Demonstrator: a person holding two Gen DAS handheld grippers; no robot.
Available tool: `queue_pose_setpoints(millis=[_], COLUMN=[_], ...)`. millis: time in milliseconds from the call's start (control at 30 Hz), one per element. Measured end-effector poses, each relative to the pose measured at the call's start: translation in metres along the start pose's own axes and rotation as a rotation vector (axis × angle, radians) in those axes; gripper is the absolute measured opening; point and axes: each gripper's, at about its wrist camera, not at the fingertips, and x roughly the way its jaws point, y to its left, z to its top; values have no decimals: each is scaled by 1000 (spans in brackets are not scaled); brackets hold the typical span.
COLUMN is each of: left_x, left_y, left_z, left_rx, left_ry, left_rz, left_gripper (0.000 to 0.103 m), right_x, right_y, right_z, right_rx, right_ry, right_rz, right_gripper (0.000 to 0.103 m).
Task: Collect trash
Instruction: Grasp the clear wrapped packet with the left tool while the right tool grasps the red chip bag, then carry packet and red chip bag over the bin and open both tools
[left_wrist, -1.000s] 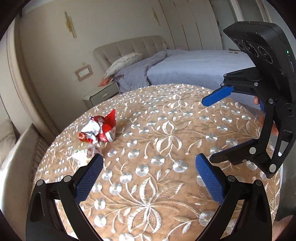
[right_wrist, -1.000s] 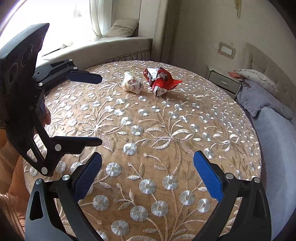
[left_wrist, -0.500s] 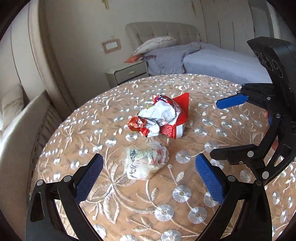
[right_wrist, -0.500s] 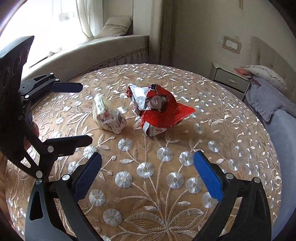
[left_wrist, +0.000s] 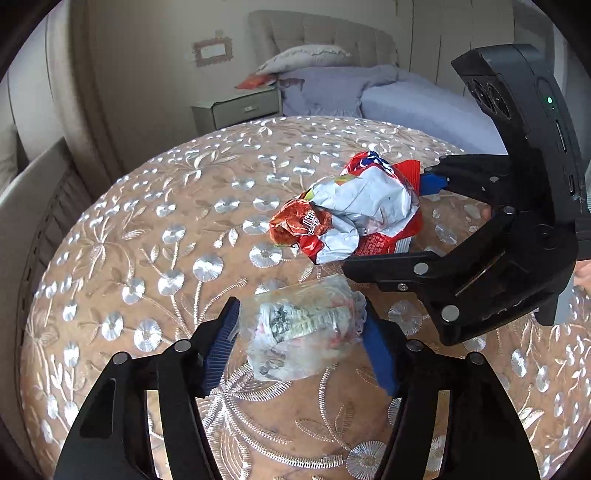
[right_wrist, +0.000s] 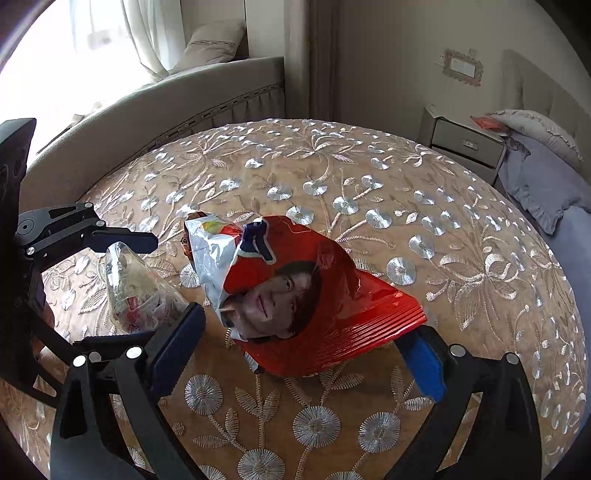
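Round tabletop (left_wrist: 155, 229) under a gold cloth with silver embroidered flowers, near edge cut off by both views. Bed (left_wrist: 399, 99) and nightstand (left_wrist: 240, 107) behind it, window seat (right_wrist: 166, 92) off to the other side. Crumpled red and silver snack bag (right_wrist: 317, 306) lying mid-tabletop, printed face showing, its lower right corner covering part of one blue pad. Right claw (right_wrist: 299, 354) spread wide around that bag, one pad on either side; actual contact hard to make out, far pad half hidden behind the foil. Just beside it, scrunched clear plastic wrapper (left_wrist: 303, 328), print inside too blurred to read. Left claw (left_wrist: 299, 343) narrowed on the wrapper, both pads pressing its sides, pinching it where it rests on the cloth. Wrapper's right edge tucked behind a pad; whether lifted, cannot tell.
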Motion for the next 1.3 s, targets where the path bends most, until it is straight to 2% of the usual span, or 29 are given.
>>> queue_pose_setpoints(millis=[100,267,467,633,867,1300], left_x=[-4,-24,-60,-93,-130,-153], left_y=[-6,-16,-41,-79,-149,-275], left_z=[-1,-10,-26,-44,-69,-106], left_rx=[7,7,28,70,136,347], left_ry=[-17,-42,-71,-98,-123,-130], left_rz=[16,13,22,4,-59,-195], left_gripper=[52,51,51,51,52,52], right_x=[-4,-28,-85,-139,-200,-281], right_y=[5,9,13,26,48,54], right_z=[0,-12,-44,-86,-152,-271], right_rx=[-3,7,21,11,21,80], right_ry=[-13,-35,-70,-91,-105,-110], right_rz=[11,27,10,-21,-49,-150], right_gripper=[58,56,56,56,56,56])
